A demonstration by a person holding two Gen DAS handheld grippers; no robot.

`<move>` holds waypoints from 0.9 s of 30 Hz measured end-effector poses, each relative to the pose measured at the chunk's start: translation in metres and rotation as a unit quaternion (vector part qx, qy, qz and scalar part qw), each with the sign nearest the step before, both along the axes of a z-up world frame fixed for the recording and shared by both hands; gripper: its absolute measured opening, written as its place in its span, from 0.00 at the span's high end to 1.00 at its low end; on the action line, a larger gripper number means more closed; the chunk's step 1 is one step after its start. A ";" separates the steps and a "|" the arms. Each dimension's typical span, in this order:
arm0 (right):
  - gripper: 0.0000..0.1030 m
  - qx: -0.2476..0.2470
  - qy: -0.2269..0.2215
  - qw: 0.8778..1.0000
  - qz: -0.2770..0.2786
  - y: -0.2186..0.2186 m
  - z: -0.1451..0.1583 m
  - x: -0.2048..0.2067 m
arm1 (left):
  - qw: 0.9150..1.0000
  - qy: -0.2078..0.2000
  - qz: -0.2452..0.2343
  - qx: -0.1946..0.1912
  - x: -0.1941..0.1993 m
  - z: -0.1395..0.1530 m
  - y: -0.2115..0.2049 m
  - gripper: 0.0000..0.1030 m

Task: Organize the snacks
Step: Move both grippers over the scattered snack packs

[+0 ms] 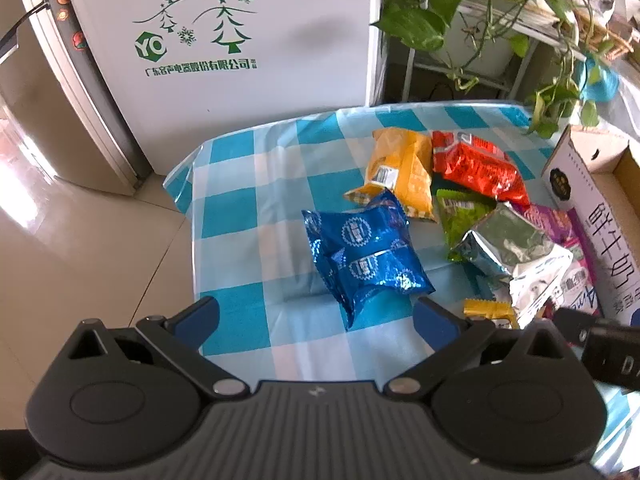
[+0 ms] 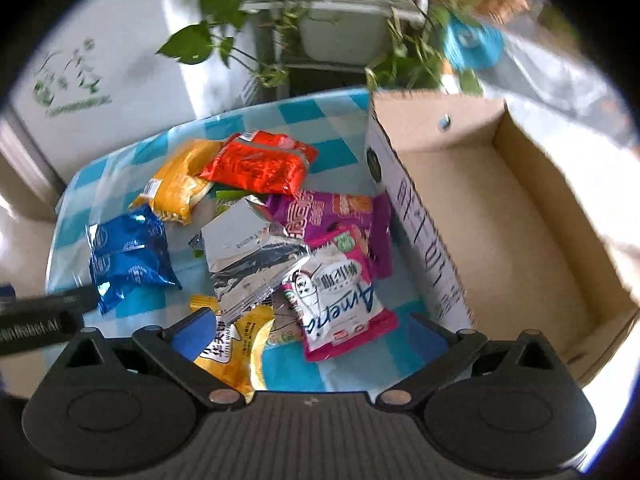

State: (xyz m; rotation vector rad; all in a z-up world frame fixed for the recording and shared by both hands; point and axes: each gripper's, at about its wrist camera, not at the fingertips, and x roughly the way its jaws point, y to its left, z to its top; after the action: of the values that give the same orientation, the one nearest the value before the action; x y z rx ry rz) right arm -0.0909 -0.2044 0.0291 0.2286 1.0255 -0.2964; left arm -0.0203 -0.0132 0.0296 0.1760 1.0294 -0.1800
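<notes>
Several snack packets lie on a blue checked tablecloth (image 1: pixel 240 200). A blue foil packet (image 1: pixel 366 258) lies just ahead of my open, empty left gripper (image 1: pixel 316 316); it also shows in the right wrist view (image 2: pixel 128 256). Beyond it lie a yellow packet (image 1: pixel 402 172), a red packet (image 1: pixel 478 166), a green one (image 1: pixel 460 212) and a silver one (image 1: pixel 508 244). My right gripper (image 2: pixel 316 332) is open and empty above a white and pink packet (image 2: pixel 340 304) and a yellow wafer packet (image 2: pixel 236 352). An open cardboard box (image 2: pixel 500 216) stands at the right, nothing inside.
A white fridge (image 1: pixel 240 40) with green tree print stands behind the table. Potted vines (image 1: pixel 500 20) on a metal rack hang over the table's far right. Tiled floor (image 1: pixel 80 240) lies to the left. A purple packet (image 2: pixel 332 212) lies beside the box.
</notes>
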 end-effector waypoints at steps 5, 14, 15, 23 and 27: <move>0.00 -0.028 -0.002 1.000 -0.009 0.002 -0.001 0.004 | 1.000 0.004 -0.011 0.007 -0.003 -0.003 -0.008 0.01; 0.00 -0.047 0.006 0.999 -0.006 0.009 -0.004 0.008 | 1.000 0.011 -0.012 0.013 -0.005 -0.007 -0.013 0.01; 0.00 -0.049 0.005 0.999 -0.005 0.009 -0.004 0.008 | 1.000 0.011 -0.011 0.012 -0.005 -0.007 -0.013 0.01; 0.00 -0.055 0.007 0.998 -0.003 0.013 -0.004 0.009 | 1.000 0.009 -0.007 0.018 -0.005 -0.008 -0.013 0.01; 0.00 -0.059 0.004 0.998 0.000 0.013 -0.004 0.009 | 1.000 0.006 -0.006 0.021 -0.006 -0.008 -0.013 0.01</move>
State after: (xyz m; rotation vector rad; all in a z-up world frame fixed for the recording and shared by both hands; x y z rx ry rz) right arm -0.0814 -0.1911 0.0255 0.1206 1.0132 -0.3559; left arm -0.0263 -0.0258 0.0218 0.2187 1.0452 -0.1707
